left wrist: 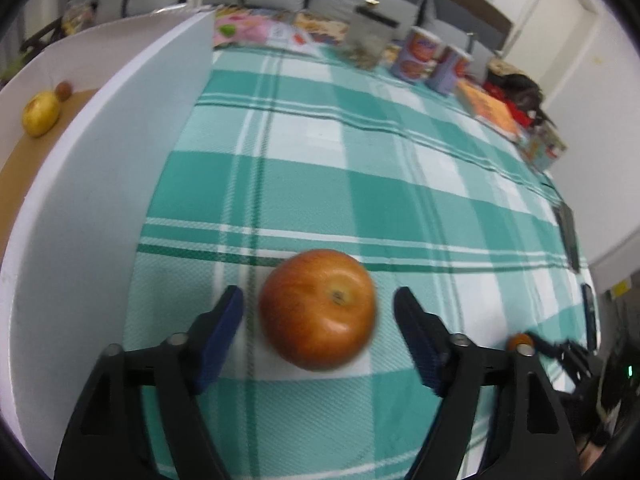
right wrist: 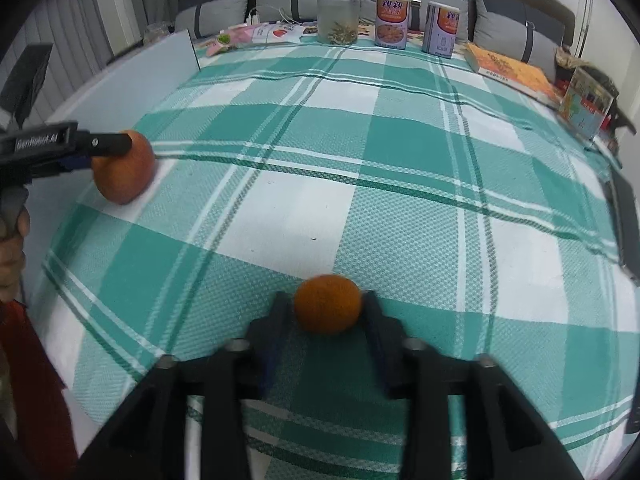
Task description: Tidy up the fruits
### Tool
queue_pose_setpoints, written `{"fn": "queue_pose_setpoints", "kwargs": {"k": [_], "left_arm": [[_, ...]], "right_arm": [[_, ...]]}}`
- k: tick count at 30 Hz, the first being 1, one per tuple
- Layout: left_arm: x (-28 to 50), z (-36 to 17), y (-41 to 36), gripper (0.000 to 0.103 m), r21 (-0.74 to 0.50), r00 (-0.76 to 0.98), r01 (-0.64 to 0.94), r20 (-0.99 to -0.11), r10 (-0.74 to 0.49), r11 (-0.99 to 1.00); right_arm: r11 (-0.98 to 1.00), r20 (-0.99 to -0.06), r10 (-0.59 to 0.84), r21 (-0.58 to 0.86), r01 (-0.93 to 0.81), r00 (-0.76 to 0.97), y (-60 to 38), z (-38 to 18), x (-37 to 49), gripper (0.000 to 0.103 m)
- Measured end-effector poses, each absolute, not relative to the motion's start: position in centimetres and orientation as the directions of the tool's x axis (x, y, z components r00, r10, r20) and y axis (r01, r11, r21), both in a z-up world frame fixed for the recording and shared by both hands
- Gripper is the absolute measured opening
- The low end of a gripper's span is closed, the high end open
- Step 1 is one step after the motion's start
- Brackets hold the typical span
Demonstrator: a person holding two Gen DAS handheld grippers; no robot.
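left gripper (left wrist: 318,312) gapes around apple (left wrist: 318,310); right gripper (right wrist: 326,308) brackets orange (right wrist: 327,304)

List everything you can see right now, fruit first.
apple: one, red-orange, on cloth between left gripper's fingers
orange: one, orange, on cloth between right gripper's fingers
yellow fruit: one, inside box, far left
brown fruit: one, small, beside yellow fruit
box: one, white walls, left of cloth
cloth: one, green-white check
jar: one, clear, far edge
cans: two, right of jar
book: one, orange, far right
left gripper: black, open
right gripper: black, open
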State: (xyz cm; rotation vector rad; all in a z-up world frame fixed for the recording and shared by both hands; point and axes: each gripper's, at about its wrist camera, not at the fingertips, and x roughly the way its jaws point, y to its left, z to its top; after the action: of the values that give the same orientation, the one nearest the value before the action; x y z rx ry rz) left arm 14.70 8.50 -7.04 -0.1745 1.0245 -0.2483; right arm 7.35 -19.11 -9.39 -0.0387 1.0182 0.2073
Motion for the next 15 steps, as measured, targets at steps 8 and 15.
{"fn": "queue_pose_setpoints", "kwargs": {"k": [8, 15], "left_arm": [[10.1, -7.6, 7.3, 0.085, -0.136, 0.501, 0.219, -0.834, -0.231, 0.966], [7.6, -10.6, 7.4, 0.085, -0.122, 0.504, 0.142, -0.845, -0.178, 0.982]], "right_arm": [[0.982, -0.816, 0.181, 0.121, -0.143, 0.549, -22.2, -8.8, 4.8, 0.094], [0.989, -0.839, 0.12, 0.052, -0.141, 0.53, -22.3, -10.3, 3.1, 0.095]]}}
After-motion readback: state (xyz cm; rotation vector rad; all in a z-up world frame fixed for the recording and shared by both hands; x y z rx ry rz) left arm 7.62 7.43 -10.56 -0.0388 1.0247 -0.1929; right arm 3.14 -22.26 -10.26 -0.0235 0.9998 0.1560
